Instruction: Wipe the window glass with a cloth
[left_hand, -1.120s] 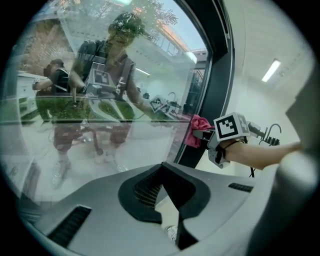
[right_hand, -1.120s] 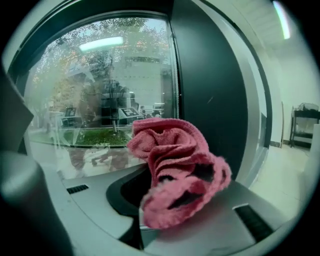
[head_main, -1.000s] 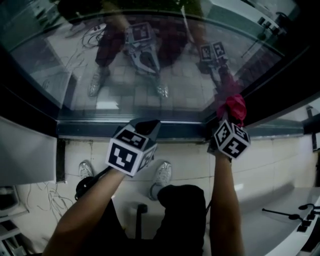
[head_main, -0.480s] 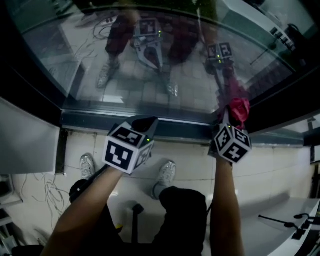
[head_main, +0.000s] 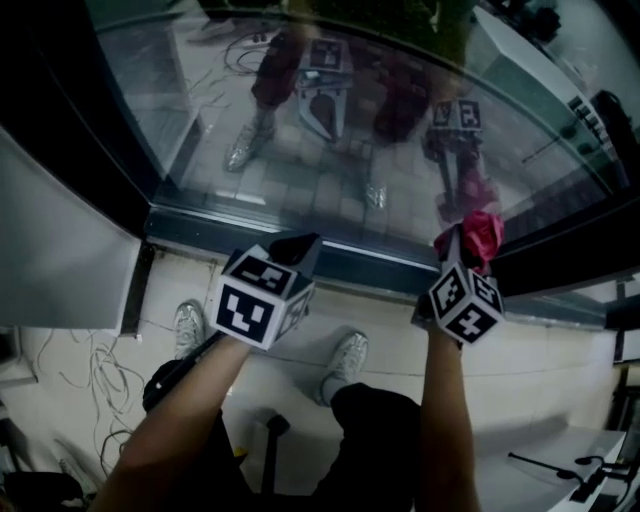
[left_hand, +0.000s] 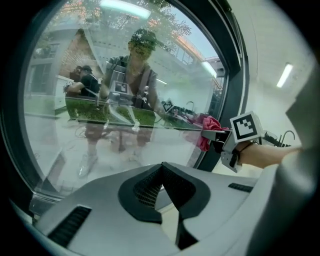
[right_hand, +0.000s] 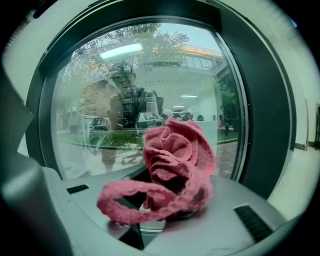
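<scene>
Right tool (right_hand: 165, 202) grips pink cloth (right_hand: 175, 155) near window glass (head_main: 300, 130); left tool (left_hand: 161, 169) closed.

Change record. The lower window frame (head_main: 350, 262), level a second ago, now slants down to the right as the head view has swung. The white panel (head_main: 60, 260) at left fills more of that view. The right gripper (head_main: 468, 245) and its cloth (head_main: 482, 230) sit slightly lower and further right. The reflections in the window glass (head_main: 300, 130) have shifted right.

The crumpled pink cloth (head_main: 480, 232) sits in the right gripper (head_main: 458, 243), at the right edge of the glass window pane (head_main: 300, 150); the left gripper (head_main: 299, 245) lies leftward.
</scene>
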